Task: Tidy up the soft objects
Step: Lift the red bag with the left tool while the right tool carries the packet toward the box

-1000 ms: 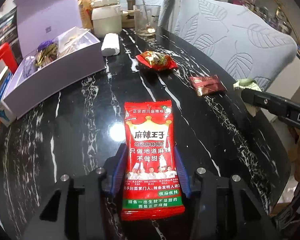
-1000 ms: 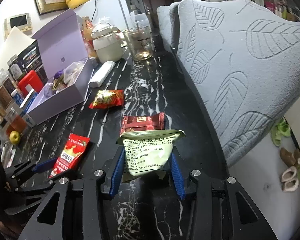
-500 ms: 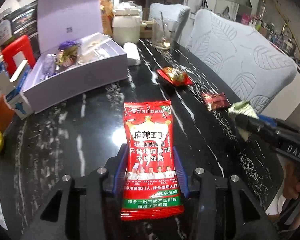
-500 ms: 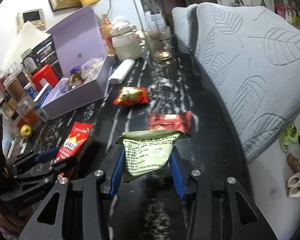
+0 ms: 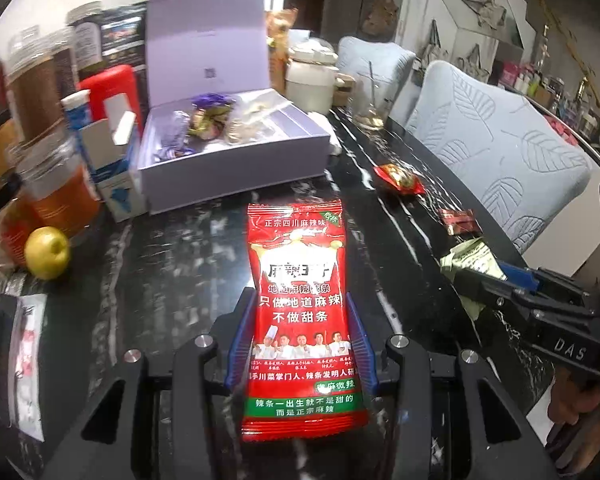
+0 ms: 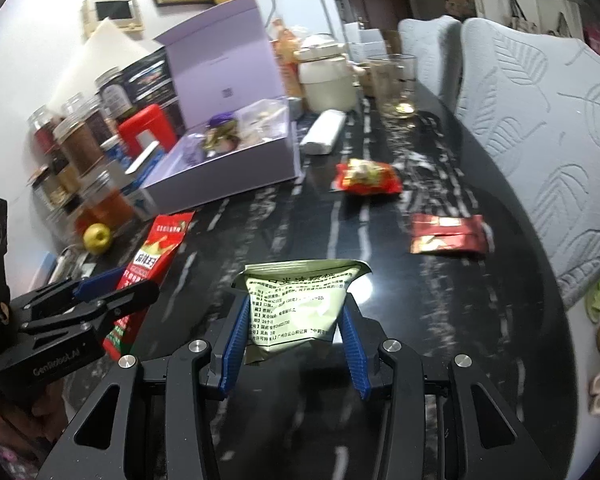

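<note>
The left gripper is clamped on a red snack packet, its blue pads pressing the packet's two long edges near the lower half. The packet's long axis runs straight along the fingers, pointing away from the camera toward the open lilac box, printed face up, above the black marble table. The right gripper is closed on a pale green sachet, pinched at its sides so that it crumples; its wider sealed top edge points forward along the fingers, over the same table. Further out on the table lie a dark red wrapper with its long axis crosswise, then a red candy bag, also crosswise. Left of the packets sits a yellow-green apple beside some jars. Beyond stands the box with its lid raised, small wrapped items inside, and behind it a cream pot and a glass.
</note>
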`<state>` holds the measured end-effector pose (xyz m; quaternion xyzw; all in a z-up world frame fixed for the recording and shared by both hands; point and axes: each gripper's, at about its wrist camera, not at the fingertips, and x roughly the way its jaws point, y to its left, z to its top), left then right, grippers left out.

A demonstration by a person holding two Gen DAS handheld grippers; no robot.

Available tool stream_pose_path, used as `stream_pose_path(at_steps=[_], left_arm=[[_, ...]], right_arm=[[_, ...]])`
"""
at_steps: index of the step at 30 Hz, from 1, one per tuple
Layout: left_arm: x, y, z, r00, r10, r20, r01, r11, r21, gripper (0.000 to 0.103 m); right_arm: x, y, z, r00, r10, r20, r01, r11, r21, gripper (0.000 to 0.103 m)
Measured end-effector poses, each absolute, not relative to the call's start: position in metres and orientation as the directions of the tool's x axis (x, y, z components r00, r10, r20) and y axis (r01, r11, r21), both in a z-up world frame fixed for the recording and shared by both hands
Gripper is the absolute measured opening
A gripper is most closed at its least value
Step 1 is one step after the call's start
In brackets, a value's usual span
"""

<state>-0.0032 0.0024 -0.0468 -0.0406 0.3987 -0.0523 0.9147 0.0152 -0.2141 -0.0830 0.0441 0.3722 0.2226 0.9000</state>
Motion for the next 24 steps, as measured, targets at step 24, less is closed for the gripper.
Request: stream_pose_path(at_steps=[24], left_arm=[[-0.028,0.069,0.009,0.800,-0.113,-0.590,0.037,0.990,-0.140,0.044]], right_arm=[[-0.016,-0.118,-0.045,0.588,0.573,-0.571,-0.540,0.803,0.250,0.043]])
